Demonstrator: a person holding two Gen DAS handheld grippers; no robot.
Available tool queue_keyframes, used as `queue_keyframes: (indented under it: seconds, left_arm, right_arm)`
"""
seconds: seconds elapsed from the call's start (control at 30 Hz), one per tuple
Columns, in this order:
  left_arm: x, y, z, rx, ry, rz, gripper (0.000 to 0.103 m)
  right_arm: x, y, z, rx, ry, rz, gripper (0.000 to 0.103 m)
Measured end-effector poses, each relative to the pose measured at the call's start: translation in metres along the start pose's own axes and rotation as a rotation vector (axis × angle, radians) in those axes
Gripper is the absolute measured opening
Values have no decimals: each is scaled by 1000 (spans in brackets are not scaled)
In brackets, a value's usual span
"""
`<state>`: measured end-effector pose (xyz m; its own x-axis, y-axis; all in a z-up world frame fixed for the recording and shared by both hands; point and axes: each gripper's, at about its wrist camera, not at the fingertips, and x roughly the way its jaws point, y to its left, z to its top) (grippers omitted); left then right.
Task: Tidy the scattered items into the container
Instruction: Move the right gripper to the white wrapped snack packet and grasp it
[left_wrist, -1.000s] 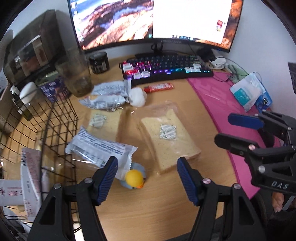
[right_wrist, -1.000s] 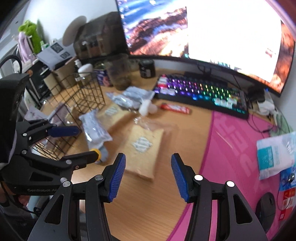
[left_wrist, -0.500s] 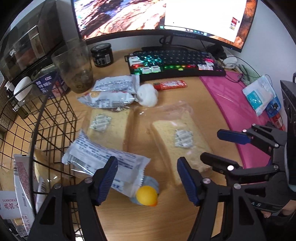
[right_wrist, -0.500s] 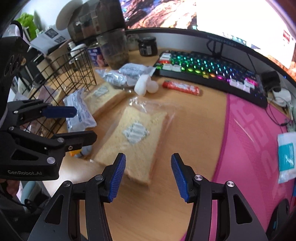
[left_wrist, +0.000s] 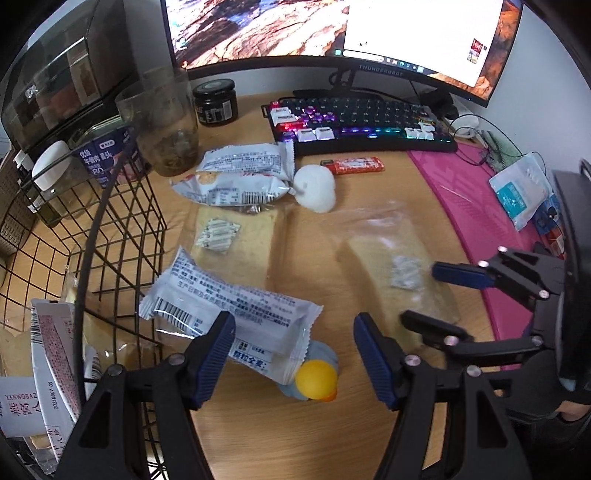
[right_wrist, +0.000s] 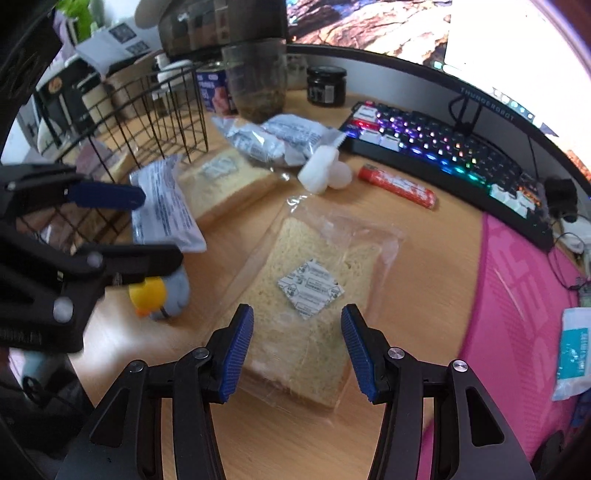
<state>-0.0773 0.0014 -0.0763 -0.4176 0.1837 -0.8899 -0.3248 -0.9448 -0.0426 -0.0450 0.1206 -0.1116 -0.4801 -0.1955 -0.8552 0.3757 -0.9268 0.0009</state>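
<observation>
A black wire basket stands at the left with some packets inside. My left gripper is open above a white printed packet and a small yellow-headed toy duck. My right gripper is open just over a bagged bread slice, its pads on either side and not touching. A second bagged slice lies nearer the basket.
Silver snack packets, a white lump and a red stick pack lie further back. Behind them are a lit keyboard, a glass cup, a dark jar and a monitor. A pink mat covers the right side.
Both grippers have dropped closer to the desk. The right one swung over the bagged bread slice and rolled a little. Both stayed open at the same width.
</observation>
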Motion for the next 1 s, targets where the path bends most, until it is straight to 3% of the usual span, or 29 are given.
queue_keyframes:
  seconds: [0.33,0.43,0.53,0.73,0.87,1.0]
  left_arm:
    - [10,-6,-1,4,6,7,75]
    - [13,-22,-1,29,19,-89,76]
    - [23,-42,-4,67,86,-199,74]
    - [-23,-27,3,14,-50,-111,74]
    - [-46,-18,-2,-6,-88,-69,74]
    - [-68,-5,-12,-6,-99,-12,74]
  right_arm:
    - [-26,-37,-38,65,70,-39,52]
    - [-30,-40,-39,84,63,-24,51]
    - [-36,-41,-39,89,41,-23,51]
    - [-51,-48,-29,110,-29,-21,51]
    - [-59,-35,-8,73,-116,59,51]
    - [-50,-2,14,-14,-126,99,51]
